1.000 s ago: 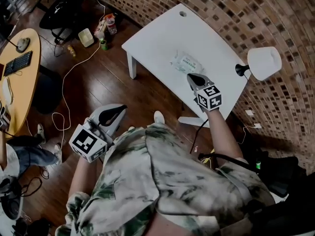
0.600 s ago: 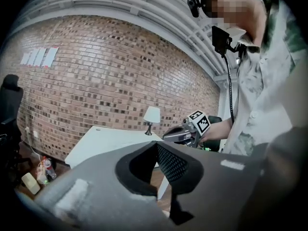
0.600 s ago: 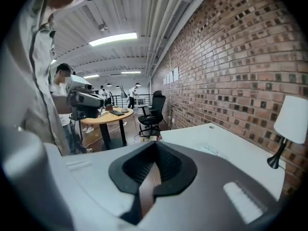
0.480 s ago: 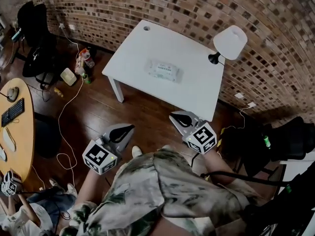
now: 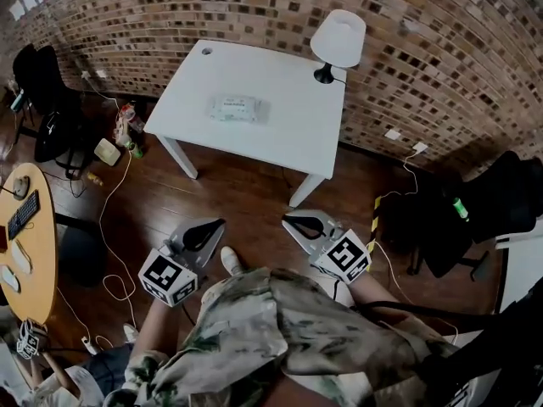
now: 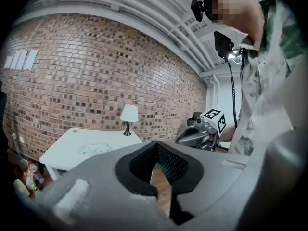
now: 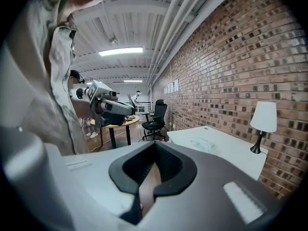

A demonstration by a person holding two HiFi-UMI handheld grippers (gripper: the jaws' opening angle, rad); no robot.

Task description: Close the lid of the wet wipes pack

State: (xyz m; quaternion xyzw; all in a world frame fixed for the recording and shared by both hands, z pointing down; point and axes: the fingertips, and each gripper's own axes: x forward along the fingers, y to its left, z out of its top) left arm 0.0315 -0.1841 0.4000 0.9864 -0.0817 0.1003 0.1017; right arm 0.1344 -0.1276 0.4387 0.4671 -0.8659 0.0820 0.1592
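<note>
Hovering over the wooden floor [image 5: 254, 189], the left hand-held gripper [image 5: 219, 223] has its jaws brought together. Its own view shows only a thin sliver of floor between the black pads and nothing caught in them. The right hand-held gripper [image 5: 288, 221] hangs just beside it, level with it. Its jaws are likewise closed on nothing, with the same narrow strip of floor showing through. Both point forward, away from the person's patterned shirt [image 5: 280, 337], and each gripper's marker cube sits close to the body.

Both grippers are well apart from the white worktop [image 5: 284, 138], which stands ahead of them against the brick wall [image 5: 424, 49]. The wet wipes pack [image 5: 239, 108] lies flat on the worktop, roughly in the middle and nearer its left side, with bare surface all around it. It is too small here to tell whether its lid is open or down. A lamp [image 5: 338, 39] with a white shade stands at the worktop's far right corner, next to the wall and apart from the pack.

Off to the left are a black chair [image 5: 42, 91], some clutter on the floor, loose cables and a round wooden desk [image 5: 34, 253] carrying a keyboard [image 5: 23, 214]. Another dark chair [image 5: 501, 210] sits at the right.
</note>
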